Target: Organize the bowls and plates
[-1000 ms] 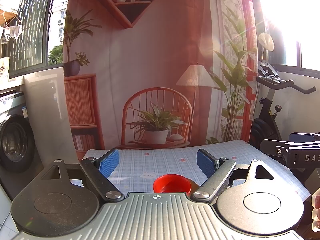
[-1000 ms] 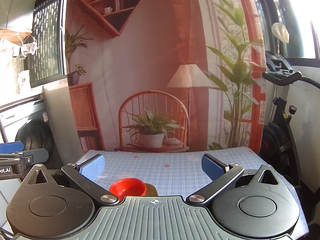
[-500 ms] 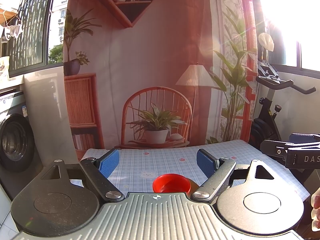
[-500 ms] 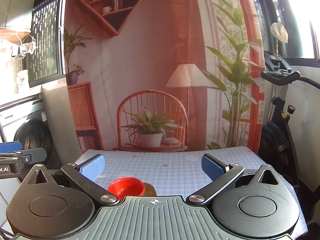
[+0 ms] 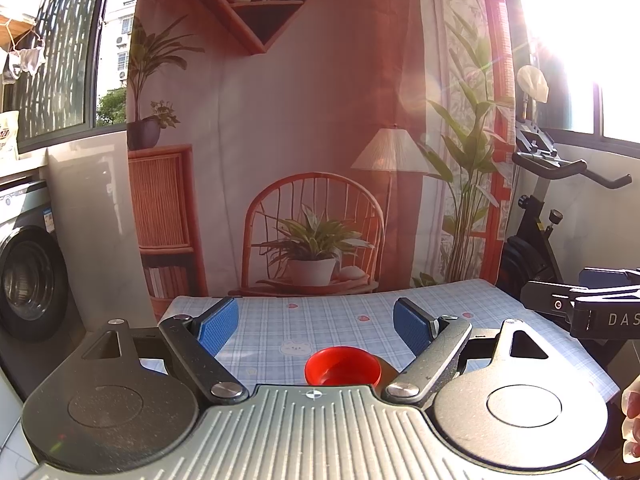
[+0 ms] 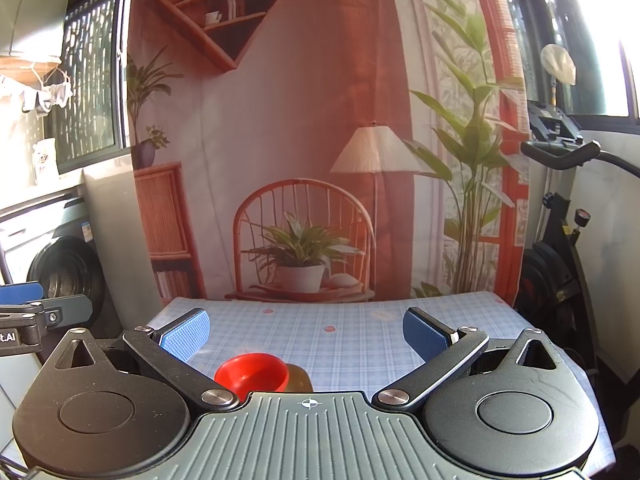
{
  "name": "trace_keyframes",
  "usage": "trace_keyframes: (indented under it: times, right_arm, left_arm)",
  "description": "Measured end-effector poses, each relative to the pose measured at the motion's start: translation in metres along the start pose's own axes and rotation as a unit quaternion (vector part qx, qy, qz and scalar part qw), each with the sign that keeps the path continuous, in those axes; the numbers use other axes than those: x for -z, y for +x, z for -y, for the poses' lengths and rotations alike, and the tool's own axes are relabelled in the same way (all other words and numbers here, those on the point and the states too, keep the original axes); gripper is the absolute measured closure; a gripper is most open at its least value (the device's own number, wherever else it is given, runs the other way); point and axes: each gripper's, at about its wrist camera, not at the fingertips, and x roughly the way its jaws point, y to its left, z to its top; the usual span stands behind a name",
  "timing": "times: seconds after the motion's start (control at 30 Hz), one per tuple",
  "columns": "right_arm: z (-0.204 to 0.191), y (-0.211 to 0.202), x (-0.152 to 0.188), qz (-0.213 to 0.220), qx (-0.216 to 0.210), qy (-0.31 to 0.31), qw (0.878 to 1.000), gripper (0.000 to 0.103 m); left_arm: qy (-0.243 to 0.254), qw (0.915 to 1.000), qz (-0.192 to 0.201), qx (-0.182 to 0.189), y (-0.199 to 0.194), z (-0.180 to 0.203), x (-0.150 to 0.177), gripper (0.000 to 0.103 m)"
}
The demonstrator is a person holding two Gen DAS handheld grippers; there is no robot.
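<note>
While both claws gape, red bowl [image 5: 342, 367] sits on table [image 5: 320, 320]

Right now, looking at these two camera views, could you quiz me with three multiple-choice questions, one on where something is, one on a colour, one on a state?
1. Where is the small red plastic bowl?
A. on the checked tablecloth
B. on the floor
C. held in tongs

2. What colour are the pads of the left tongs?
A. green
B. blue
C. white

3. How do the right tongs stand?
A. shut on a plate
B. shut empty
C. open

Answers: A, it rests on the cloth; B, both pads are blue; C, the pads stand wide apart with nothing between.
</note>
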Motion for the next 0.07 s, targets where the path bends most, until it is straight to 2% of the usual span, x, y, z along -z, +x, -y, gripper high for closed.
trace_keyframes:
  times: [0.07]
  right_arm:
    - [0.0011, 0.0, 0.0014, 0.0, 0.0, 0.0, 1.0, 0.0]
  left_arm:
    - [-0.001, 1.0, 0.0, 0.0, 0.0005, -0.0001, -0.0003, 0.017]
